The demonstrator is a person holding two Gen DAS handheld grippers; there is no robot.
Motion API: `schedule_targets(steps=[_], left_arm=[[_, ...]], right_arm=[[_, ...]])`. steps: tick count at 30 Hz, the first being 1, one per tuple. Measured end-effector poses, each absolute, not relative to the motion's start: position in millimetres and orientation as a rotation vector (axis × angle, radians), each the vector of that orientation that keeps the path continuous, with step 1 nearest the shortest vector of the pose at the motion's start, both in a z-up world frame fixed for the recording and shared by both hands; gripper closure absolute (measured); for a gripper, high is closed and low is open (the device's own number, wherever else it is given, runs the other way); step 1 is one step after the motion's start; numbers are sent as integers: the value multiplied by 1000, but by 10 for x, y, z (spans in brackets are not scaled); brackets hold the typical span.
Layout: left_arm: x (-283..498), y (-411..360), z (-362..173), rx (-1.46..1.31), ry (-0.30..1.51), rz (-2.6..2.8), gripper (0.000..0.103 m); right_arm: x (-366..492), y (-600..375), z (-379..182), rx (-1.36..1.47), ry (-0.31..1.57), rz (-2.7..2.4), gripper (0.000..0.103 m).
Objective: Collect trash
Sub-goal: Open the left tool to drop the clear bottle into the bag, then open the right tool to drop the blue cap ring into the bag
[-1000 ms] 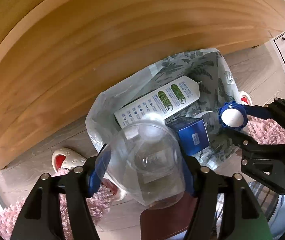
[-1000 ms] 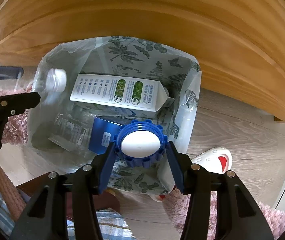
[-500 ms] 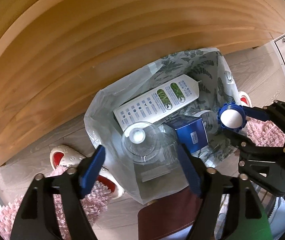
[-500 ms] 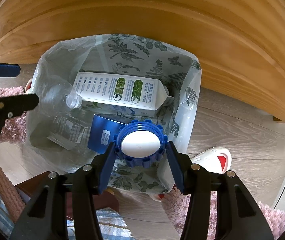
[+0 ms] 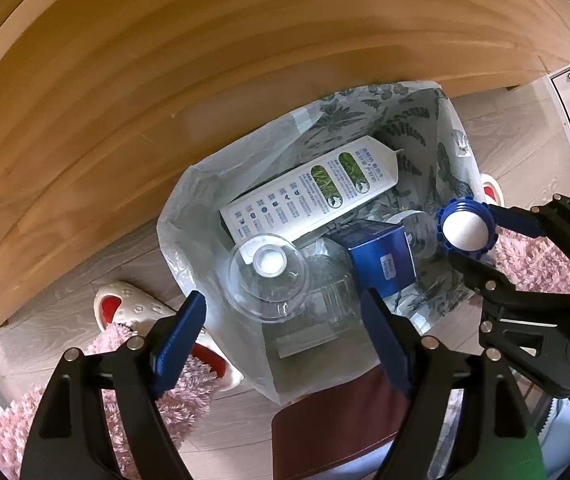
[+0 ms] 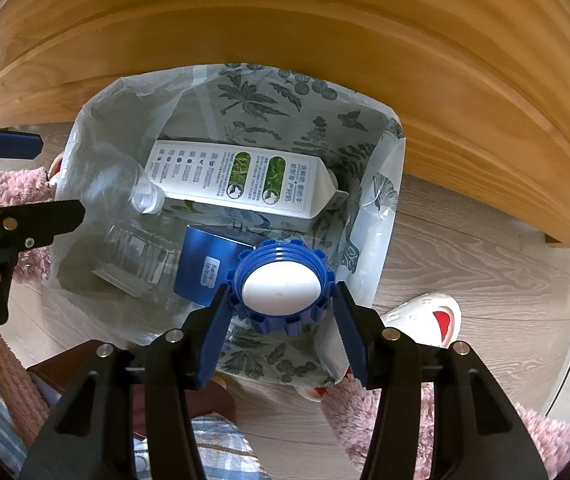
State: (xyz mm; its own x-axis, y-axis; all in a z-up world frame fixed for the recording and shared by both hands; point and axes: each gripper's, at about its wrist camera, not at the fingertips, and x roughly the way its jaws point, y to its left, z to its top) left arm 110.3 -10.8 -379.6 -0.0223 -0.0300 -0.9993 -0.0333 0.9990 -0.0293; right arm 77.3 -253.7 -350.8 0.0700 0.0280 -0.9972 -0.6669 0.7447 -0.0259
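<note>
Right gripper (image 6: 281,312) nearest, clamped on a blue-rimmed cap (image 6: 281,286) with a white centre, held above the near right edge of the trash bag (image 6: 381,208). Left gripper (image 5: 283,332) spread wide and empty over the bag's near left side, seen also at the left margin of the right wrist view.

Just beyond the fingertips, inside the bag: a clear plastic bottle (image 5: 269,276) lying neck-up on a crumpled transparent container (image 6: 137,256), a blue box (image 5: 381,256) beside it, and farther in a white milk carton (image 6: 241,180) resting flat across the back. Leaf-printed far wall of the bag pressed against a curved wooden panel (image 6: 285,20). White-and-red slippers (image 6: 425,312) and a pink fluffy rug (image 5: 137,380) on the floor around the bag.

Step in hand, judged from this: dropping the cap. Best done by shifting it farther over the open mouth, toward the blue box, before parting the fingers, since the cap sits close to the near rim and could bounce off the box or slide out over the slack plastic edge. Low release preferable; left gripper kept clear of the fall line.
</note>
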Motion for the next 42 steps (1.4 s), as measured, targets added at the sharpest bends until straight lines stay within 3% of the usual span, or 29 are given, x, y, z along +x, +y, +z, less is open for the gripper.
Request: schedule_targets(steps=[12,13,14,16,20,42], left_arm=[[1103,-86,-3808,-47,1599,16,26],[1102,-84,-3805,-49,1598,18,26],[1102,-83,-3806,-50,1598,17,26],[1099,-86,-3805,-49,1598,16,26],[1104,-90,-3810,-46,1599,18,26],[1098,-84,-3814,-52,1598,19,26]], right_arm=[[766,-2537,-3598,-588,1442,549,52],[771,-2542,-3603,-585,1445,547,46],[776,-2546,-3606,-584,1447,543,30],[801,-2558,-3616,-580,1448,533,13],[837,-2588,-3627,-545,1463,532,9],[837,-2581,-3631,-550,1458,540,9]])
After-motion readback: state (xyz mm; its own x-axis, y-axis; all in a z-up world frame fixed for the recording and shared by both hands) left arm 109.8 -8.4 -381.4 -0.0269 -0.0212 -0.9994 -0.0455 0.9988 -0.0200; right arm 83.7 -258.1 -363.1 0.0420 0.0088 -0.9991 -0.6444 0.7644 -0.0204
